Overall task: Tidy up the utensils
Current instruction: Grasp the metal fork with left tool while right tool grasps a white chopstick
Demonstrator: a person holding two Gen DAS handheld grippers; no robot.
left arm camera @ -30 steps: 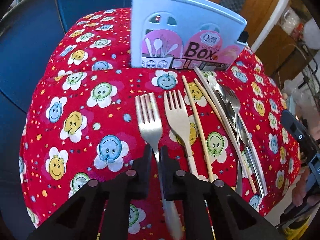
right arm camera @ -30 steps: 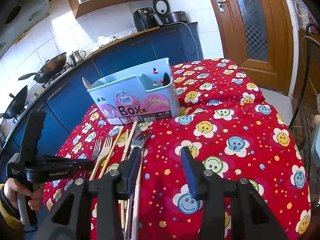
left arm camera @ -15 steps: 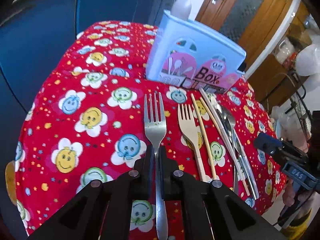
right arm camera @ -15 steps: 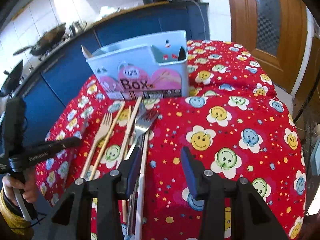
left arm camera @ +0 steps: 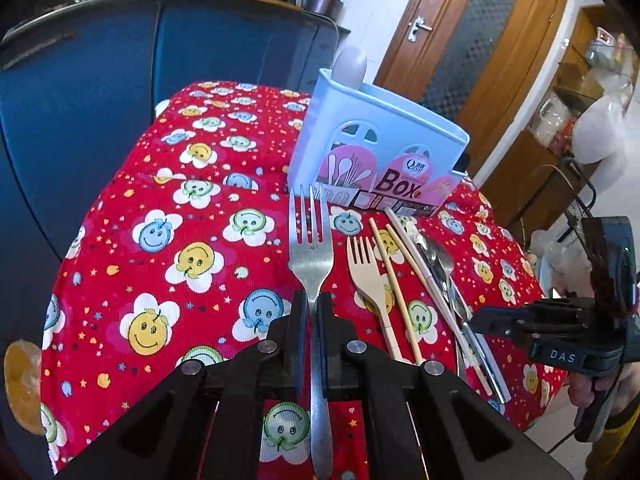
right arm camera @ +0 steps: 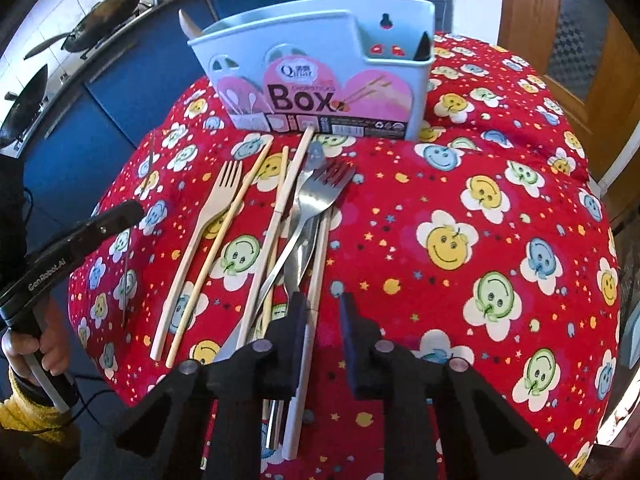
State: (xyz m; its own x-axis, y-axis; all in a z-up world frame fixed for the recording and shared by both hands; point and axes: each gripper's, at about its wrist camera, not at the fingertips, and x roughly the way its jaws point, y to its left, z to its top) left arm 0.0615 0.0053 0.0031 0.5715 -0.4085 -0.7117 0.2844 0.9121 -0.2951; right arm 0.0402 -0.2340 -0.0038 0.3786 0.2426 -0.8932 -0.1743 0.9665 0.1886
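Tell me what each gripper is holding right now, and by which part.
The left gripper holds the metal fork by its neck, just below the tines. The right gripper holds nothing; its jaws are closing, nothing between them.

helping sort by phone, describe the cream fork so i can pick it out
On the red cloth, before the blue box, lies a row of utensils. The cream fork is the leftmost in the right wrist view: pale and matte, beside a chopstick, unlike the shiny metal forks.

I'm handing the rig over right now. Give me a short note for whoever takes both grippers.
Left gripper: shut on the metal fork, held above the cloth.
Right gripper: jaws closing over the utensil pile; nothing gripped yet.
Blue utensil box: stands upright behind the pile, a few items already inside.
Left: box the fork, then the beige fork, chopsticks and remaining cutlery.
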